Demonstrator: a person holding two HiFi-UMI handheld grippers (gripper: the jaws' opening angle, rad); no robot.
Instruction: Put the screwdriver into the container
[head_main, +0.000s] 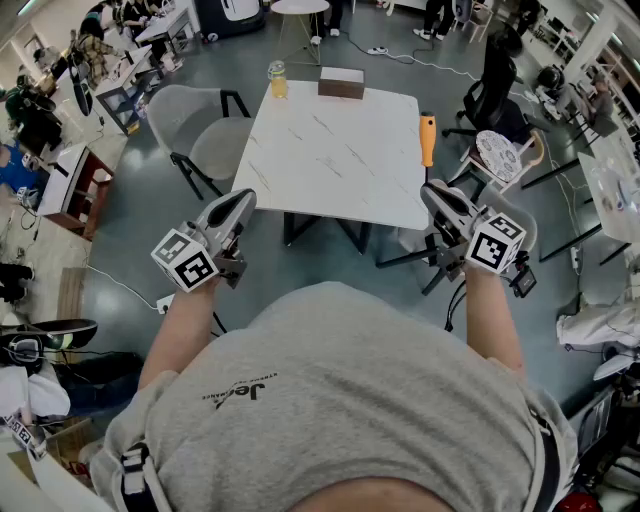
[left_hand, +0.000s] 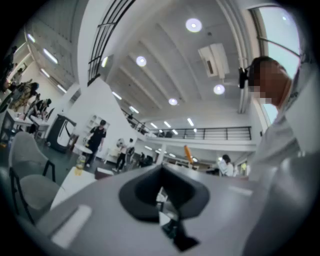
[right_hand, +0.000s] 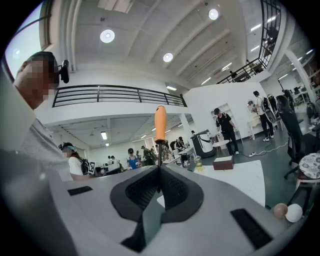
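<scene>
My right gripper is shut on the thin metal shaft of a screwdriver whose orange handle sticks up over the right edge of the white table. In the right gripper view the handle rises straight out of the closed jaws of the right gripper. A brown box with a white top, the container, sits at the table's far edge. My left gripper hovers by the table's near left corner, shut with nothing in it. Its own view shows the left gripper, the box and the orange handle.
A jar of yellow liquid stands left of the box. A grey chair is at the table's left. A chair with a patterned cushion and a black office chair are at its right. People and desks fill the room's far side.
</scene>
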